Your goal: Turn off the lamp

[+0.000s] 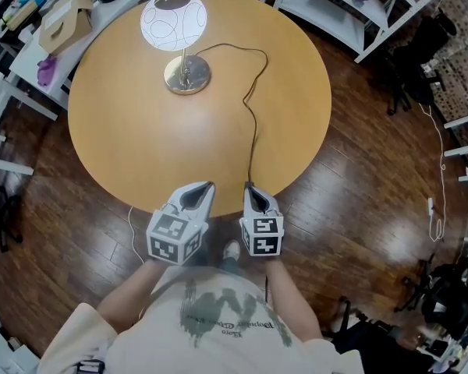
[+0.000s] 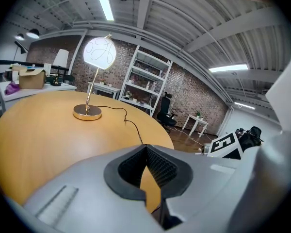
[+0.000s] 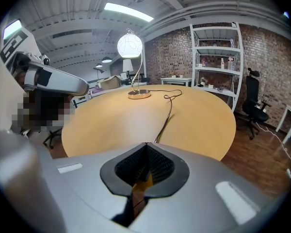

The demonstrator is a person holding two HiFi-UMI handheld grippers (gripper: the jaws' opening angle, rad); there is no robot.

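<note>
Lamp [image 1: 174,22] at twelve o'clock: fragile globe [image 1: 173,20], so we'd handle its base [image 1: 188,75]; left gripper [image 1: 208,185], right gripper [image 1: 248,186] closed, empty.

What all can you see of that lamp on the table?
The lamp stands upright on the far part of the round wooden table. Its white globe shade, patterned with rings, is lit. A thin brassy stem curves down to a shiny round gold base. A dark cord snakes from the base across the tabletop to the near edge. Only the table touches it.
</note>
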